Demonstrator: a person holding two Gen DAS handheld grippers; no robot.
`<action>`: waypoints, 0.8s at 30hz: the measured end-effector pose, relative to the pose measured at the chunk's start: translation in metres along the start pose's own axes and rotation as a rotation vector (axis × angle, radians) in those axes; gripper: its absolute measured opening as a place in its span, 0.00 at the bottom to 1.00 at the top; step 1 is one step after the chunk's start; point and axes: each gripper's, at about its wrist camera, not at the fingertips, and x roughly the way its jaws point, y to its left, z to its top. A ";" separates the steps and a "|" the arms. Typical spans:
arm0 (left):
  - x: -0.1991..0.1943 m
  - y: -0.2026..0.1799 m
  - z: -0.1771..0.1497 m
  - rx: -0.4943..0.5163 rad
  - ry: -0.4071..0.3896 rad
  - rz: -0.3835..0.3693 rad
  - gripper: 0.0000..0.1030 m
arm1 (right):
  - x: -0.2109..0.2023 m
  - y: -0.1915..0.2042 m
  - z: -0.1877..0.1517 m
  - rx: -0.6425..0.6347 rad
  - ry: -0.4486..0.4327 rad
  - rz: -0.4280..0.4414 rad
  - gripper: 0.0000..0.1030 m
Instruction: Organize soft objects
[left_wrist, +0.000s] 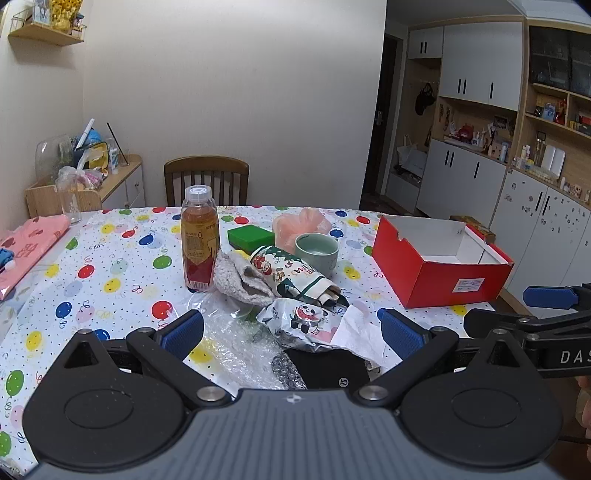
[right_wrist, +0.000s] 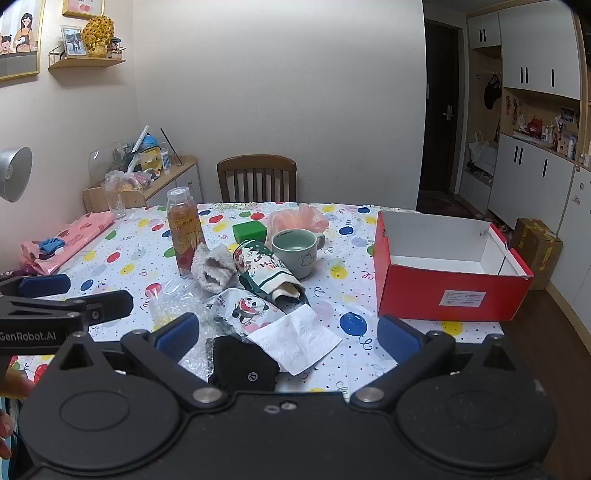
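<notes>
Up front in the left wrist view, the left gripper (left_wrist: 291, 330) hangs with its jaws spread wide and nothing between the pads, just short of a heap of soft things on the table (left_wrist: 110, 266). Between the jaws lie bubble wrap (left_wrist: 236, 347), a panda pouch (left_wrist: 306, 323) and a white tissue (left_wrist: 360, 332); a black cloth (left_wrist: 328, 369) sits nearest, under the jaw line. Beyond the gap a fuzzy sock (left_wrist: 236, 280) rests against a printed roll (left_wrist: 291, 275), with a bottle (left_wrist: 199, 243) left of them, a mug (left_wrist: 317, 253) behind, then a green sponge (left_wrist: 250, 238) and a peach puff (left_wrist: 301, 225). Right of the jaws stands an open red box (left_wrist: 443, 280), well apart from the heap. In the right wrist view, the right gripper (right_wrist: 288, 338) also has its jaws spread and bare. The black cloth (right_wrist: 243, 365) and tissue (right_wrist: 295, 339) lie between them, the panda pouch (right_wrist: 247, 306) and sock (right_wrist: 214, 271) just beyond, the box (right_wrist: 450, 295) ahead of the right jaw.
</notes>
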 end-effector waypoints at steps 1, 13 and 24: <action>0.000 0.000 0.000 -0.002 0.001 0.000 1.00 | 0.000 0.001 0.000 -0.001 0.000 -0.001 1.00; -0.001 0.002 -0.003 -0.017 0.007 -0.007 1.00 | -0.003 0.005 -0.002 -0.003 0.000 -0.003 1.00; -0.004 0.003 -0.003 -0.015 0.008 -0.016 1.00 | -0.005 0.006 -0.003 -0.001 0.002 -0.008 1.00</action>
